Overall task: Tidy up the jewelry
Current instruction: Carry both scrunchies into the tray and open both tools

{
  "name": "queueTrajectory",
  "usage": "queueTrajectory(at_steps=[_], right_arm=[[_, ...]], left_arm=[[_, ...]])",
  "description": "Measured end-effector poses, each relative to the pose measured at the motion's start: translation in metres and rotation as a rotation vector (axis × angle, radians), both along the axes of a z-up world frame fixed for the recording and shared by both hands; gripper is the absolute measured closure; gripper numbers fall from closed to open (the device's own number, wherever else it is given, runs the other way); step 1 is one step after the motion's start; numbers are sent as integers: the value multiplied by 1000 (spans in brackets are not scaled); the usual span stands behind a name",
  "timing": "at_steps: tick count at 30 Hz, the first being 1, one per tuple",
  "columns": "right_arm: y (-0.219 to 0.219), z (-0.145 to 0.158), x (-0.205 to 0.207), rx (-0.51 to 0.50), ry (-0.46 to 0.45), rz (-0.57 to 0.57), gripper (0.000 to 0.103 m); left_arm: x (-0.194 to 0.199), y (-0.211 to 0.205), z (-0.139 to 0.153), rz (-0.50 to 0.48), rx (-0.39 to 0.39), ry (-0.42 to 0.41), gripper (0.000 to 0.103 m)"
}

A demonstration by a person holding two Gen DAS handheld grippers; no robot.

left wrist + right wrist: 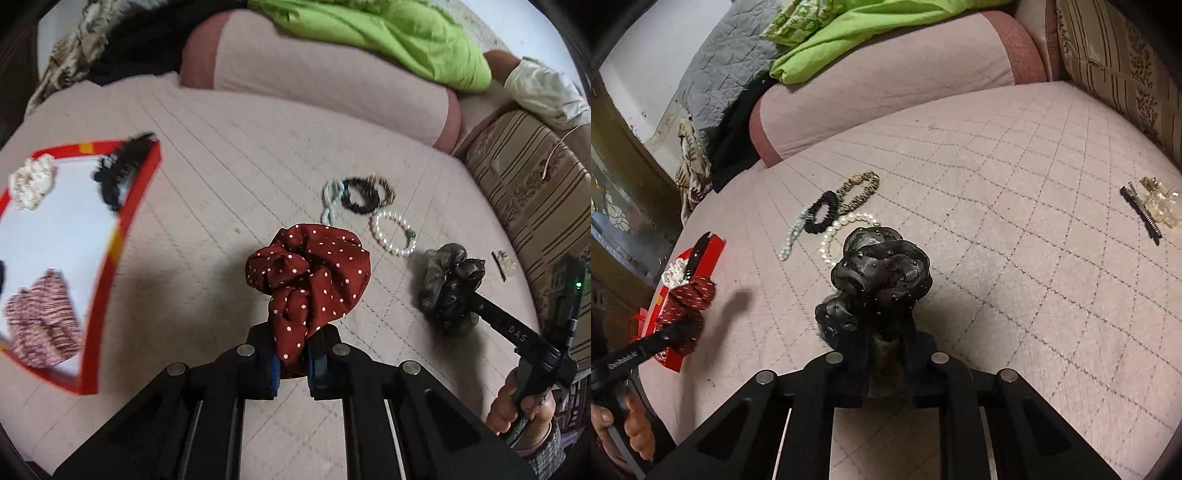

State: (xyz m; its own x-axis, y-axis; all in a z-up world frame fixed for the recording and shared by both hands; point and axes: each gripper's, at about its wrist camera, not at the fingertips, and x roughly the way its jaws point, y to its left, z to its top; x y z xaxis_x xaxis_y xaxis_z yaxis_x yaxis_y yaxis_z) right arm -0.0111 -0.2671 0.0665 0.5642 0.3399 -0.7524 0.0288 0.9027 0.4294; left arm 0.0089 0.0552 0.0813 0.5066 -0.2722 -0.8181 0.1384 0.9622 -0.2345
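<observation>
My left gripper (291, 350) is shut on a dark red polka-dot scrunchie (314, 273) and holds it above the pink quilted bed. My right gripper (886, 343) is shut on a black sheer scrunchie (882, 273), also seen in the left wrist view (448, 288). A red-rimmed box (136, 199) at the left holds a white scrunchie (33, 181), a black claw clip (118, 177) and a striped pink scrunchie (40, 325). Between the grippers lie a pearl bracelet (391, 232), a black hair tie (360, 201), a pale bead bracelet (330, 201) and a gold-brown bracelet (860, 192).
A hair clip with a gold ornament (1148, 210) lies on the bed at the right. A pink bolster (325, 70) with green cloth (388, 33) on it lies at the back. A striped cushion (524, 192) borders the right side.
</observation>
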Motion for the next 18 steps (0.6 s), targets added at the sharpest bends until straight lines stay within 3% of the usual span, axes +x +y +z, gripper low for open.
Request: queueTrajectory(at_steps=[11, 18], right_arm=[[29, 49, -28, 27, -86, 30, 88], [83, 78, -20, 41, -107, 145, 88]], left_arm=[[-29, 65, 34, 128, 6, -90, 93], [-32, 120, 47, 224, 1, -113, 93]])
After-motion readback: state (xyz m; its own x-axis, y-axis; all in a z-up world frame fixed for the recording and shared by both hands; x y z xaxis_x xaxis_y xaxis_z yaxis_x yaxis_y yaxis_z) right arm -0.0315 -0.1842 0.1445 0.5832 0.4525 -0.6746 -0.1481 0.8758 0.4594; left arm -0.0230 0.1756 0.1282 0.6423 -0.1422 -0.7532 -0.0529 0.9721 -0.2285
